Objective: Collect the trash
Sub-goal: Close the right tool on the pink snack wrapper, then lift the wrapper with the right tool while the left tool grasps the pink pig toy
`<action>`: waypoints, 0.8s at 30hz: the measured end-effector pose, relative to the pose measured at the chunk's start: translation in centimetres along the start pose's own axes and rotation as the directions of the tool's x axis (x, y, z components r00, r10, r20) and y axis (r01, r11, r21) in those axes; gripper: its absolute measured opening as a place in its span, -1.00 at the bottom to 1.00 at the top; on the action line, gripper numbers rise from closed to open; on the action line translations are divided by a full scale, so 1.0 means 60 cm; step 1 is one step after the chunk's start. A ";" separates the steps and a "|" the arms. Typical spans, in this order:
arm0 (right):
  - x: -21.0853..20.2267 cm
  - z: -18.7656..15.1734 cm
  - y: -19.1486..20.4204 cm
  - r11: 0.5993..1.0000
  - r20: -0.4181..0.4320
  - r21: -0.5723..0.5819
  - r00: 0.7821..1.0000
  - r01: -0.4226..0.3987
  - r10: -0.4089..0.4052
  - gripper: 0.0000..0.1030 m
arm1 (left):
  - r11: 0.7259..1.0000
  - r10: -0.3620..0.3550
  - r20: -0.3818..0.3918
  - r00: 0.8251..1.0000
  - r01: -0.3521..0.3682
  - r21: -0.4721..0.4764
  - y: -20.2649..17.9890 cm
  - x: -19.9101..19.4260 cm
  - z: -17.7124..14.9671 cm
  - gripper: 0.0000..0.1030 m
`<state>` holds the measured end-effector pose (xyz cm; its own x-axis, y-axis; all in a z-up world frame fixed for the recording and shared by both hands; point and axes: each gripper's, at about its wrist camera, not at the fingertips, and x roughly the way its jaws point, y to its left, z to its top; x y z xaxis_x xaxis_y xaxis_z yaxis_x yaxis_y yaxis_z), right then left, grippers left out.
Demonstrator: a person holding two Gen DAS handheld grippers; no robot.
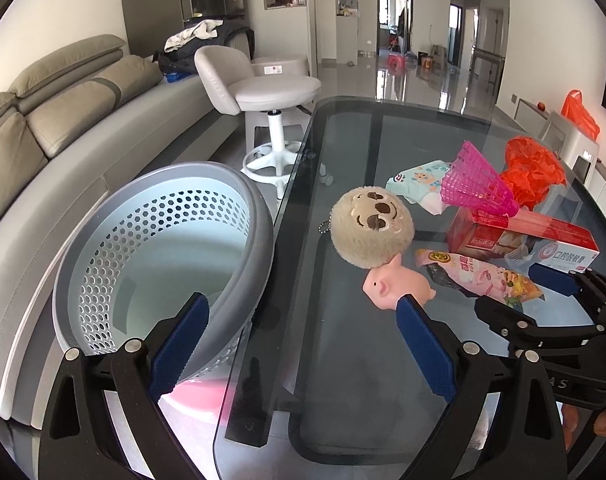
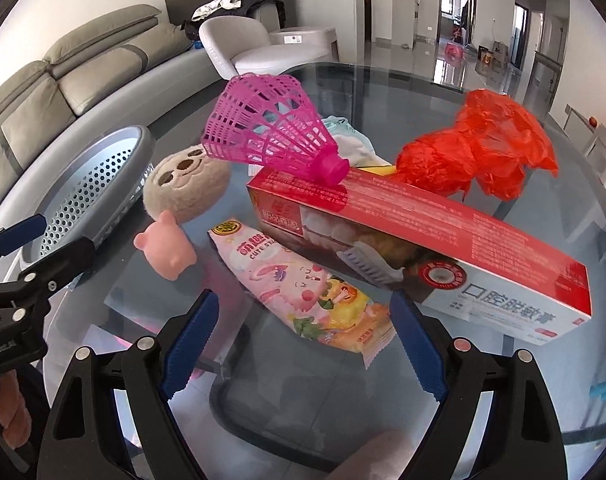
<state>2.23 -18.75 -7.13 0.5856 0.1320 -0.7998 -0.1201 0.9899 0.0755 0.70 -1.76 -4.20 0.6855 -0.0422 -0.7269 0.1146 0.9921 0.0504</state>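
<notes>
A pink snack wrapper [image 2: 303, 292] lies on the glass table [image 2: 383, 92], just ahead of my open, empty right gripper [image 2: 303, 344]. Behind it lie a red toothpaste box [image 2: 423, 232], a crumpled orange plastic bag [image 2: 479, 148] and a pale wipes packet [image 1: 419, 184]. A grey perforated basket [image 1: 163, 256] stands beside the table's left edge. My left gripper [image 1: 303, 344] is open and empty, between the basket and the table edge. The wrapper [image 1: 479, 276] and the right gripper [image 1: 551, 300] also show in the left wrist view.
A plush sloth head [image 2: 187, 180], a pink rubber pig [image 2: 167, 248] and a big pink shuttlecock [image 2: 271, 128] lie among the trash. A beige sofa [image 1: 63, 120] and a white swivel stool [image 1: 271, 92] stand left of the table.
</notes>
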 end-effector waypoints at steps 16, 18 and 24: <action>0.024 0.008 0.045 0.996 -0.015 -0.089 1.000 0.016 -0.017 0.01 | 1.000 0.009 0.005 1.000 -0.009 -0.008 0.010 -0.003 0.001 0.80; 0.019 0.007 0.049 0.995 -0.006 -0.100 1.000 0.012 -0.013 0.00 | 1.000 0.010 0.006 1.000 -0.010 -0.009 0.012 -0.004 0.000 0.80; -0.006 0.007 0.047 0.996 0.039 -0.090 0.999 -0.024 0.028 -0.04 | 1.000 0.011 0.007 1.000 -0.011 -0.011 0.015 -0.006 0.000 0.80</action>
<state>2.00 -15.96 -6.36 0.6132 0.1612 -0.7733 -0.2058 0.9777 0.0406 0.55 -0.85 -3.89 0.6918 -0.0323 -0.7214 0.0995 0.9937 0.0509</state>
